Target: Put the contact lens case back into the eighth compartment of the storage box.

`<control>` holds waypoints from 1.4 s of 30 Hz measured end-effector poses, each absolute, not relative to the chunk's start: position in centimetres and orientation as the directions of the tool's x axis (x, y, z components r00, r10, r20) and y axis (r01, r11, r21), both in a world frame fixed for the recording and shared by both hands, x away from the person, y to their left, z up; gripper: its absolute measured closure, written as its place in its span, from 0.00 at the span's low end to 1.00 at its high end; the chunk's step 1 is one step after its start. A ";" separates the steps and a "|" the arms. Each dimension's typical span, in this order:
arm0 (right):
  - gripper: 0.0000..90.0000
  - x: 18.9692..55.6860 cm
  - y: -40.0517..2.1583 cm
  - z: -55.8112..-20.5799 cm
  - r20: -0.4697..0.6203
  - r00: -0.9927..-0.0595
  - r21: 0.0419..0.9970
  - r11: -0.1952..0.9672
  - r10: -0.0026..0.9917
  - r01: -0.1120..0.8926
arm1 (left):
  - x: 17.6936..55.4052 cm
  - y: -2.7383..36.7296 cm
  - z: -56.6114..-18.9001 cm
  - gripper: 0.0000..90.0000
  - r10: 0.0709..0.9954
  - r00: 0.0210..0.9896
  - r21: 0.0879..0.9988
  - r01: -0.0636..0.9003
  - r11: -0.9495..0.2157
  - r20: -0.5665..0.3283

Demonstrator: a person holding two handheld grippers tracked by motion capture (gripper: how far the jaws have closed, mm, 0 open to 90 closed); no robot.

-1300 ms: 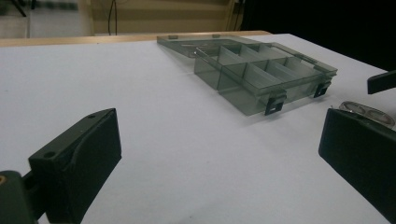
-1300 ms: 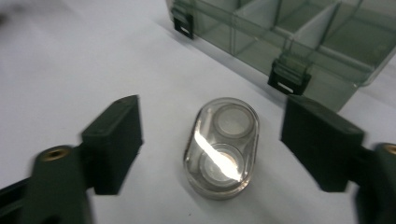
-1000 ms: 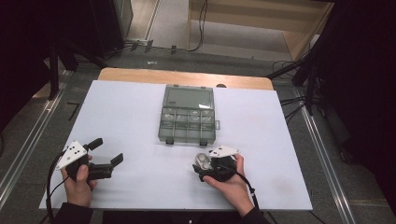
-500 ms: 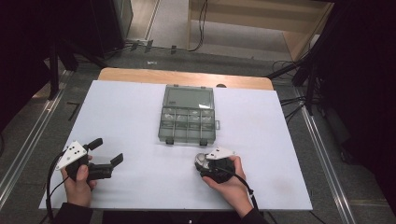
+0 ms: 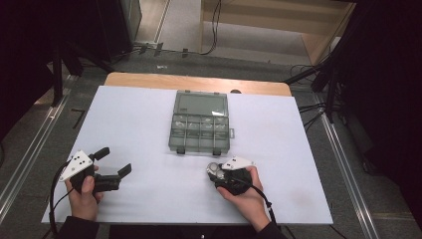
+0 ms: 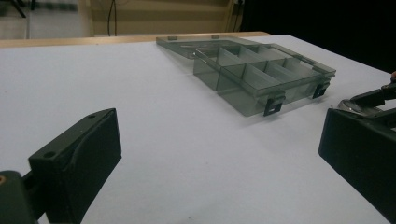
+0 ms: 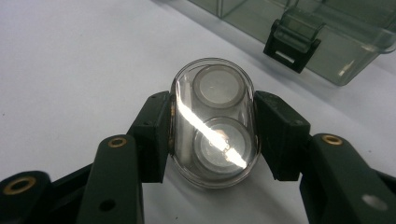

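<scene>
From the high view, your right gripper (image 5: 215, 172) sits low on the white table (image 5: 139, 124), just in front of the smoky plastic organizer box (image 5: 201, 122), and something small and shiny shows at its tip, too small there to make out. Your left gripper (image 5: 112, 162) rests well off to the left, its jaws spread with bare table between them. The box lies near the table's middle with its lid folded back flat toward the far edge. Beyond the white sheet you can see a strip of wooden tabletop (image 5: 199, 82), then a grey floor with cables (image 5: 214, 25) and dark stands either side. The left gripper view looks across the table at a low angle: your two black jaws stand wide apart and released, and between them the box (image 6: 261, 70) shows its divided compartments and two dark latches, with the right gripper (image 6: 369, 100) peeking in at the right edge. The right gripper view gives you what the others cannot: a clear oval capsule (image 7: 214, 122) holding two round silver discs, one above the other, clenched between your jaws, whose pads press on its two long sides after just closing in. One latch (image 7: 293, 42) of the box lies just beyond it.
</scene>
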State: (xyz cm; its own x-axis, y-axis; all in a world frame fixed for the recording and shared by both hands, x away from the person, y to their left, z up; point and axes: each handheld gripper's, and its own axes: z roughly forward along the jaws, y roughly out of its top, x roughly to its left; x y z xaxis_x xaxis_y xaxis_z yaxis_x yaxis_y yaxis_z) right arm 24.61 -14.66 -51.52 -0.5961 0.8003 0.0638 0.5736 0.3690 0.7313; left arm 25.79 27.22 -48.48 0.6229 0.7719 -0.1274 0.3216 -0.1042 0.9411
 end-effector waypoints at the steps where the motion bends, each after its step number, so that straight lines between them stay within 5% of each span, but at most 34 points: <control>1: 0.52 24.6 -14.7 -51.5 0.064 -0.597 0.735 0.367 0.800 0.570 | 25.8 27.2 -48.5 0.00 0.771 0.623 0.942 0.320 -0.103 -0.127; 42: 0.52 25.7 -16.6 -47.9 0.122 -0.595 0.797 0.279 0.795 0.536 | 25.6 27.3 -48.3 0.00 0.767 0.628 0.947 0.308 -0.088 -0.132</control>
